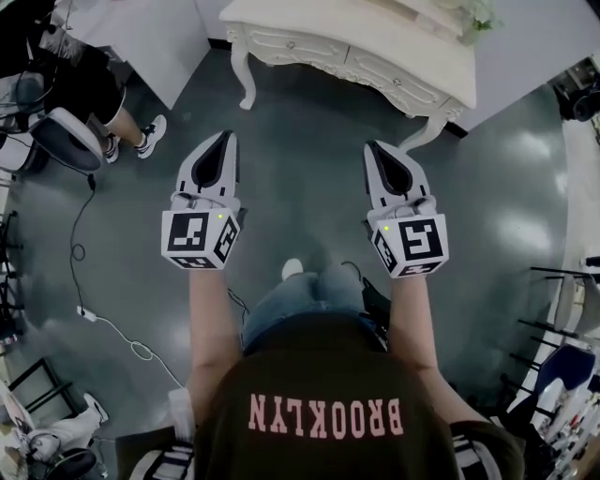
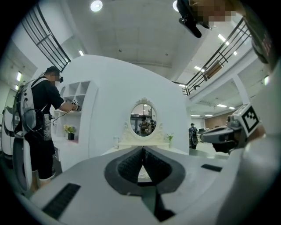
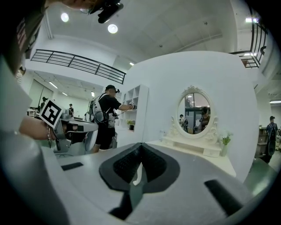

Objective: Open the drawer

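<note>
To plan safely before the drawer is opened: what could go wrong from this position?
Both the left tool and right tool are shut, so they may bump the drawer knob instead of gripping it. The dressing table stands on thin curved legs; a hard pull might shift it and tip the small plant on top.

Bright ceiling lights (image 2: 96,5), floor (image 1: 525,150) glare, fisheye w/ dark corners

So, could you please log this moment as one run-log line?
left hand-held gripper: shut, empty | right hand-held gripper: shut, empty | drawers: closed, untouched
</note>
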The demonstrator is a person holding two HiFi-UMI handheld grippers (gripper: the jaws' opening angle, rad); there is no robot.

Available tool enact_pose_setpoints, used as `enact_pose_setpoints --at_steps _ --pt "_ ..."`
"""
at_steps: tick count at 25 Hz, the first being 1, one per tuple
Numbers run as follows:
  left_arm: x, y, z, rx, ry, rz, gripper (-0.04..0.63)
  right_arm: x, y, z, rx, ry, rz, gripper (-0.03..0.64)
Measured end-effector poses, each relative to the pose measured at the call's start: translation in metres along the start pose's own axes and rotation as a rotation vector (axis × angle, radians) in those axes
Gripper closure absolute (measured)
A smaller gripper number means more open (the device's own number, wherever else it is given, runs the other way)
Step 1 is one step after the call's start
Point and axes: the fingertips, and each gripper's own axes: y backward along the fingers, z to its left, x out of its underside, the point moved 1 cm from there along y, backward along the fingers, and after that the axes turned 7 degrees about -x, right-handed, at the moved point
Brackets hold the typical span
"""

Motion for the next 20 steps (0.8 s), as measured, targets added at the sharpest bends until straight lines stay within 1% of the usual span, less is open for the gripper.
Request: enact_pose_setpoints --at_steps 4,10,15,20 --pt "0.010 -0.007 0.012 -0.015 -0.033 0.037 0.589 -0.001 -0.023 0.000 -0.008 -0.006 0.007 0.620" --pt "0.018 -0.026 0.037 -0.057 -0.033 0.057 0.589 0.003 -0.061 -0.004 -0.032 -0.014 0.013 0.620" --pt "0.026 -0.055 0.054 -0.094 -0.055 0.078 0.589 0.010 -0.100 -0.018 -0.065 -0.028 0.015 0.620" --pt "0.033 -0.094 0.071 -0.112 -0.065 0.103 0.589 0.020 -0.148 -0.042 -0.064 -0.073 0.017 0.620"
